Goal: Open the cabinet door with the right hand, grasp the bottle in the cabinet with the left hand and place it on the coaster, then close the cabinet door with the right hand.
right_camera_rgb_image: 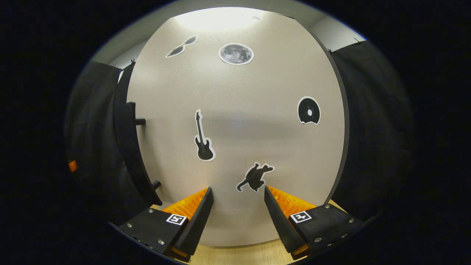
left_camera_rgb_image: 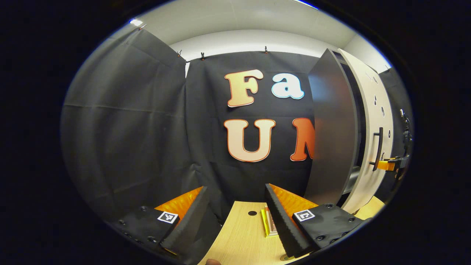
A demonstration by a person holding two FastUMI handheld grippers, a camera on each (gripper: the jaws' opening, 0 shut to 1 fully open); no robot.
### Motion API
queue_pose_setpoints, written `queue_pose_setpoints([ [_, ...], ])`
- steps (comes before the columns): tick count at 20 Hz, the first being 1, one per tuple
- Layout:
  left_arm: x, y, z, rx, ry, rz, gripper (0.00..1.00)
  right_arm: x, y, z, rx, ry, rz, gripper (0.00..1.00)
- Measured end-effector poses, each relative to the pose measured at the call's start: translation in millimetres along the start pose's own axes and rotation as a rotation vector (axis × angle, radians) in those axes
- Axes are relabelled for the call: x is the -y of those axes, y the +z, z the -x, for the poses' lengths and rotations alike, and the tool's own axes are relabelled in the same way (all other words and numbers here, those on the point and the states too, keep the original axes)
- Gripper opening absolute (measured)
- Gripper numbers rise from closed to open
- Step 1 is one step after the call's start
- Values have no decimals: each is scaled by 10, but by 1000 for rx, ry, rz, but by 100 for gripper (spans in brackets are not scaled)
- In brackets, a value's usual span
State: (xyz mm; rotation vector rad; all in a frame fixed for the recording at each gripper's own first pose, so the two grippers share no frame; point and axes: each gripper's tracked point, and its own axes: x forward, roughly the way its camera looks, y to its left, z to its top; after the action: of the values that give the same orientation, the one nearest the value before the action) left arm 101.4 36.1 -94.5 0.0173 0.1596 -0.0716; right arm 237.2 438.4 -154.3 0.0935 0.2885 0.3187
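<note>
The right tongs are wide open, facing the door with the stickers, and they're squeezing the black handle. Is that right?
Not quite. The right tongs are open and face the door with the stickers, but they squeeze nothing: in the right gripper view the black handle sits off at the door's left edge, away from both fingers.

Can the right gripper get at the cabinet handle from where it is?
Probably yes. The right gripper is open and faces the front of the cabinet door, with nothing between them. The handle sits off to its left at the door's edge, so the gripper would need to shift that way first.
</note>
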Motion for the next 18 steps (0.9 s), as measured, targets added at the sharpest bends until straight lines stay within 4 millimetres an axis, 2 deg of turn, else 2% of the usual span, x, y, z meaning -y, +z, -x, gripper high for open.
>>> queue_pose_setpoints([
  [18, -20, 112, 221, 8, 5, -6, 99, -17, -25, 72, 1, -38, 12, 87],
])
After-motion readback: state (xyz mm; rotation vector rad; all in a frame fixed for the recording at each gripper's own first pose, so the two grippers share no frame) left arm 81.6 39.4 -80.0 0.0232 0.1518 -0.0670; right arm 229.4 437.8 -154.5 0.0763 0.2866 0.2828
